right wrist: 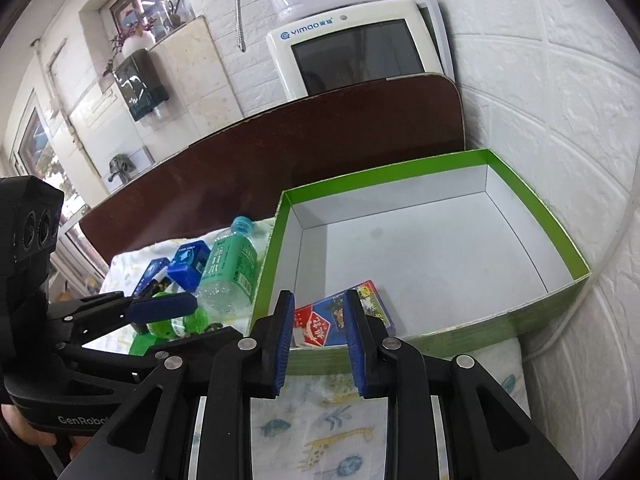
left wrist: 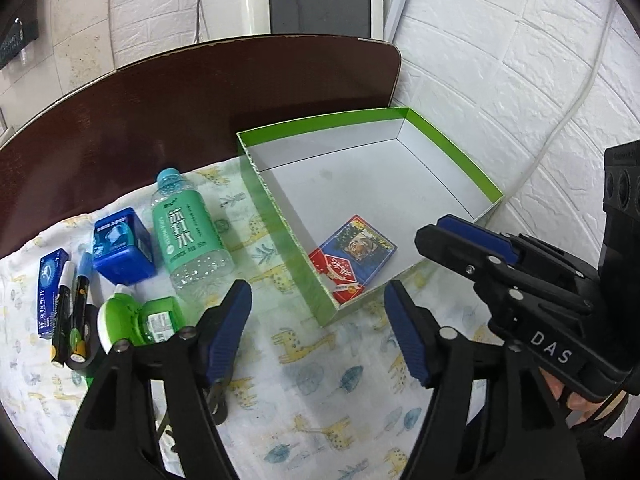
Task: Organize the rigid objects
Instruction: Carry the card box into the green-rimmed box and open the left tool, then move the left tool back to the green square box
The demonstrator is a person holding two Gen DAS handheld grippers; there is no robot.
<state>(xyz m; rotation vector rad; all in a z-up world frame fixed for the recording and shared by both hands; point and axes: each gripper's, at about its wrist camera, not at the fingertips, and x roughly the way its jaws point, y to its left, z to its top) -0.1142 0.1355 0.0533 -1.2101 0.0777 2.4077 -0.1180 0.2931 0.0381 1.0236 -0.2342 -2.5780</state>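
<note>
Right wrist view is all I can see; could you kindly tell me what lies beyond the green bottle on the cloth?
Observer: The left wrist view shows two markers beside a flat blue carton, past the blue box.
Operator: Thank you. Is the left gripper carrying anything?
Observer: No. Its fingers stand apart above the cloth with nothing between them.

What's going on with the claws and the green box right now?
Left gripper jaws open, holding nothing. Right gripper jaws narrow, holding nothing. Card packs in green box; bottle still out on cloth. Nothing blocking.
</note>
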